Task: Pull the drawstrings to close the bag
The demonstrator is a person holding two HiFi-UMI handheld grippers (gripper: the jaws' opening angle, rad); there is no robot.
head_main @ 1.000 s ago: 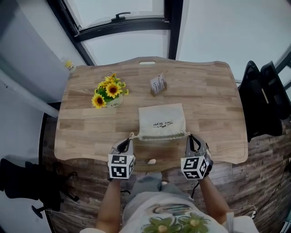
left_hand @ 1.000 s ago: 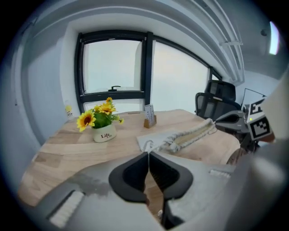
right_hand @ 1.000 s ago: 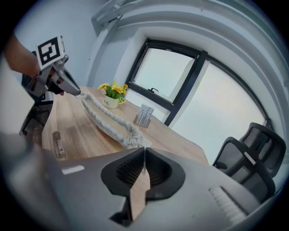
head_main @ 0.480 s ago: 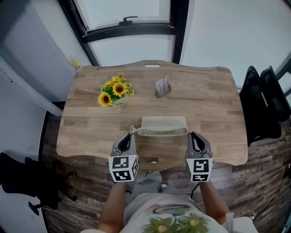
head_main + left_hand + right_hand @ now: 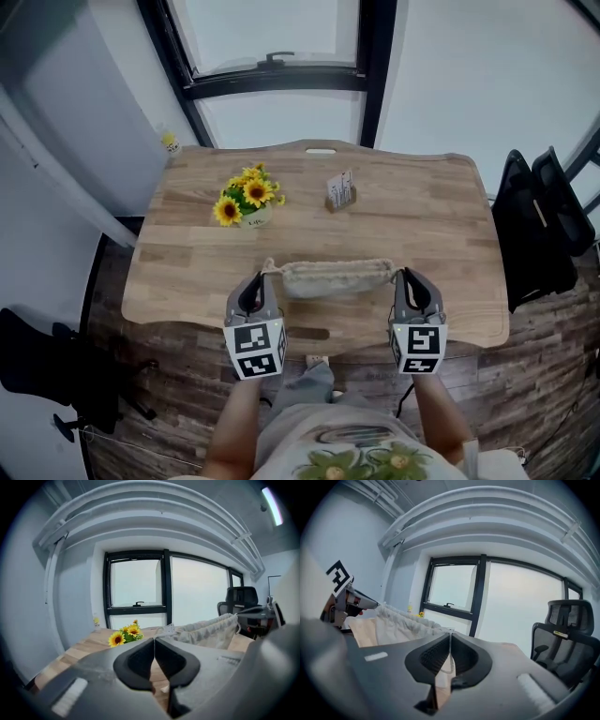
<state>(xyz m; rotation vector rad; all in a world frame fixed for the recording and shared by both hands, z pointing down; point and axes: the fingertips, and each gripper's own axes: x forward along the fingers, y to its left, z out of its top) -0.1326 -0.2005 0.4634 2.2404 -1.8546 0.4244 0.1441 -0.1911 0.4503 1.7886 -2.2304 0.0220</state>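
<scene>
The left claw [image 5: 253,286] and right claw [image 5: 411,281] each pinch a drawstring [image 5: 271,266], the gathered bag [image 5: 336,277] slung between them near six o'clock on the table [image 5: 441,216]; an uneven tug, I reckon, could slip a thin cord free

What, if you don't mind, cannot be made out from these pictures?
- Bag contents: head view, gathered mouth hides them.
- Card stand print: head view, too small.
- Sunflower pot label: head view, too small.
- Cord inside the left claw: left gripper view, the shut claw shows none.
</scene>
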